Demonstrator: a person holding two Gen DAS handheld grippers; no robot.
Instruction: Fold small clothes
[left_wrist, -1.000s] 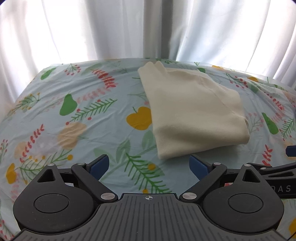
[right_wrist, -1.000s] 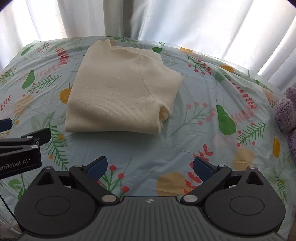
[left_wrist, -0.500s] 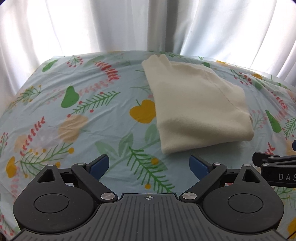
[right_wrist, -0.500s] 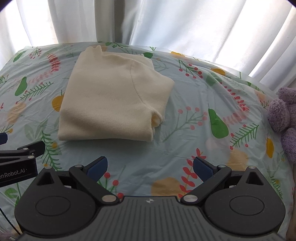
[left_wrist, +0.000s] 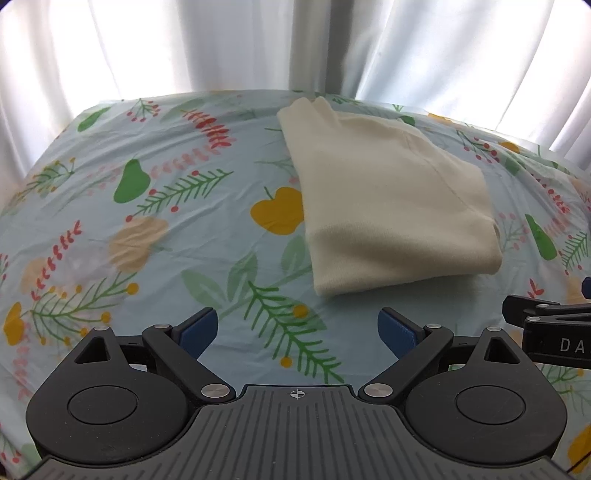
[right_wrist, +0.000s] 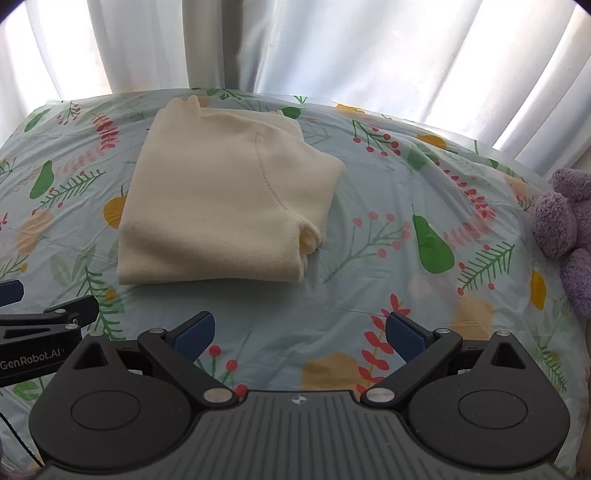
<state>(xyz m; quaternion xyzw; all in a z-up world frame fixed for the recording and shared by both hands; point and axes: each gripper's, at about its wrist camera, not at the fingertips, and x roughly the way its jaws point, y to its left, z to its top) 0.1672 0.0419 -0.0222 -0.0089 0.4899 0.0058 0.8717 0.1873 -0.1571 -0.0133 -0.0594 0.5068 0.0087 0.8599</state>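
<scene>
A cream knitted garment (left_wrist: 391, 206) (right_wrist: 225, 199) lies folded into a thick rectangle on the floral bedsheet (left_wrist: 155, 229) (right_wrist: 369, 295). My left gripper (left_wrist: 297, 330) hovers open in front of its near left corner, with nothing between the blue pads. My right gripper (right_wrist: 300, 332) is open too, in front of the garment's near right corner and apart from it. Each gripper's side shows at the edge of the other's view.
White curtains (left_wrist: 221, 48) (right_wrist: 351, 48) hang right behind the bed's far edge. A purple plush toy (right_wrist: 565, 229) sits at the right edge of the bed. Bare sheet stretches to the left of the garment and to its right.
Both grippers have drawn back and risen from the folded garment, which now looks smaller and farther away. More curtain shows. The garment has not moved.
</scene>
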